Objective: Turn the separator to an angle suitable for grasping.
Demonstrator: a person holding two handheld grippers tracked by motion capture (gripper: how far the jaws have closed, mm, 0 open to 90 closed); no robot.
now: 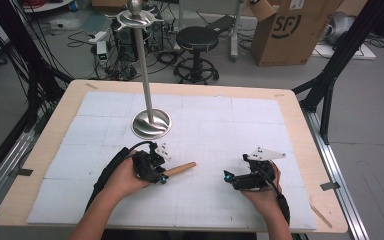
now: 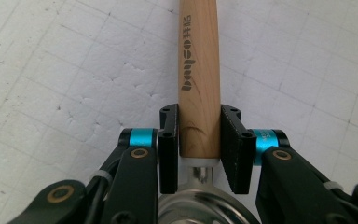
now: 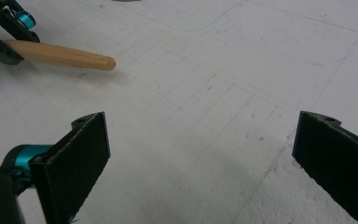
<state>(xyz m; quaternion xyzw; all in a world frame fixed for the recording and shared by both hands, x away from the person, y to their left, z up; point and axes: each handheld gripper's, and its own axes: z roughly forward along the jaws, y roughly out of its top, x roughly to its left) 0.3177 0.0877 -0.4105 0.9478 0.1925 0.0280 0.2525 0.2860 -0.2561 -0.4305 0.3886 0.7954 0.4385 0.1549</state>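
Left hand-held gripper (image 2: 199,135) clamps a pale wooden handle (image 2: 199,70) near its metal end, printed lettering visible along the grain in the left gripper view. It lies low over the white worktop (image 1: 220,125), with open room around. Right hand-held gripper (image 3: 200,154) hangs with jaws wide apart, well clear. A metal stand (image 1: 151,123) rises behind.

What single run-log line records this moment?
left gripper: shut on wooden handle | right gripper: open, holding nothing | metal stand: upright, apart from both | surface: white mat
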